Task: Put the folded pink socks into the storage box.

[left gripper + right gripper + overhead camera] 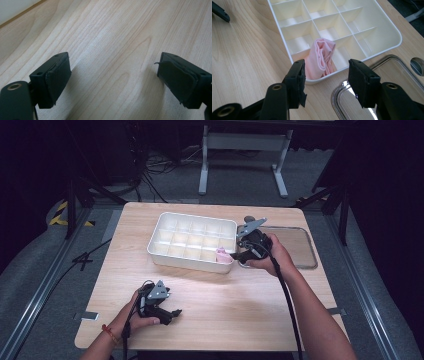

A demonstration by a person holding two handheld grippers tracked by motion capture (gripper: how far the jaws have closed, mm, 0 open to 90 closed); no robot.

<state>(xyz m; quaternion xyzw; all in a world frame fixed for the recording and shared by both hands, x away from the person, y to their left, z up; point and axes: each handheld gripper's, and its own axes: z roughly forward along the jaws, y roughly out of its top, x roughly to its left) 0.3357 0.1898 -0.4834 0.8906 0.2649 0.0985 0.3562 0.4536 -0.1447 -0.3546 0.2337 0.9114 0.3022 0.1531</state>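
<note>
Beside the white divided tray [387,43], a clear lid [392,72] lies flat.

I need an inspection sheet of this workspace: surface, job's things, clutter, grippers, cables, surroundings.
Surface: wooden table, bare around the left hand.
Job's things: pink cloth folded in a corner cell of the white tray.
Clutter: clear lid beside the tray.
Grippers: left gripper open, nothing between its fingers; right gripper open, off the cloth.
Cables: black cable along the right forearm.
Surroundings: grey floor, metal stand, loose wires behind the table.
</note>
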